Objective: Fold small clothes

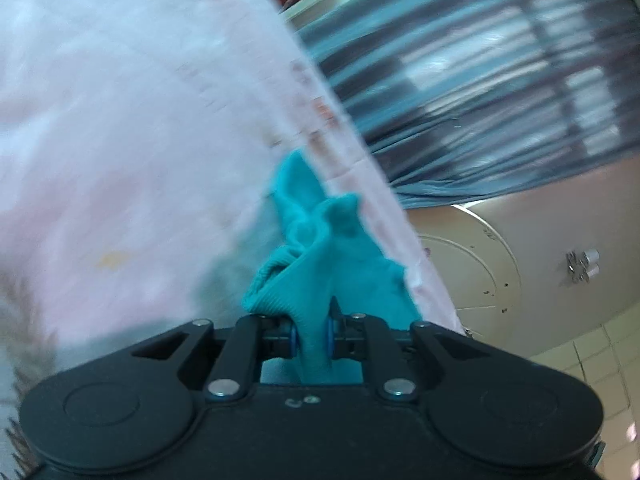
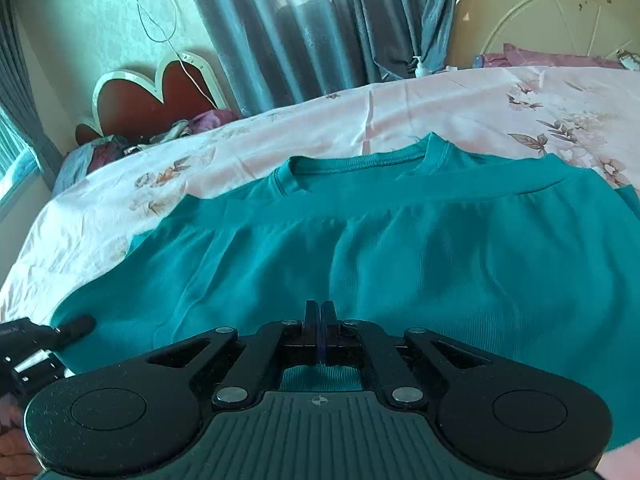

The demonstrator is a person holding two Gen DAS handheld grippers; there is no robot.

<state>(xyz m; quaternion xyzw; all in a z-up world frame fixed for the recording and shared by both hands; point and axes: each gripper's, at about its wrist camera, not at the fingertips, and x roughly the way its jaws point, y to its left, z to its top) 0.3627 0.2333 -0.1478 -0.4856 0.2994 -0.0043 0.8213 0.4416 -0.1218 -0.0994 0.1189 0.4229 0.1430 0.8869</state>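
Pink floral bedding covers the bed (image 2: 400, 120) that fills both views, with grey-blue curtains (image 2: 320, 20) hanging behind it and a cream round-patterned headboard (image 2: 560, 8) at the far right of the right wrist view. A red heart-shaped board (image 2: 152, 96) with a white rim leans against the wall at the left, a thin cable hanging down over it.

The left wrist view is smeared by blur: the bedding's pattern is barely legible, the curtains (image 1: 480, 72) read as streaks, and a small cluster of metal bits on the headboard (image 1: 560, 240) cannot be identified. Only a bunched portion of the teal shirt (image 1: 320, 248) shows here; the remainder is cut off. The left claw (image 1: 311, 334) is closed tight on that bunch, a fold of fabric pinched between its blue pads and running back under the body of the tool.

In the right wrist view the teal shirt (image 2: 360, 240) lies spread across the bed, neckline away from the camera, its lower hem hidden beneath the tool. The right claw (image 2: 320, 320) has its fingers pressed together with no gap showing; whether they pinch the fabric directly under them cannot be told. At the left edge the black tip of the left claw (image 2: 74, 328) touches the shirt's corner, mostly cropped out of view.
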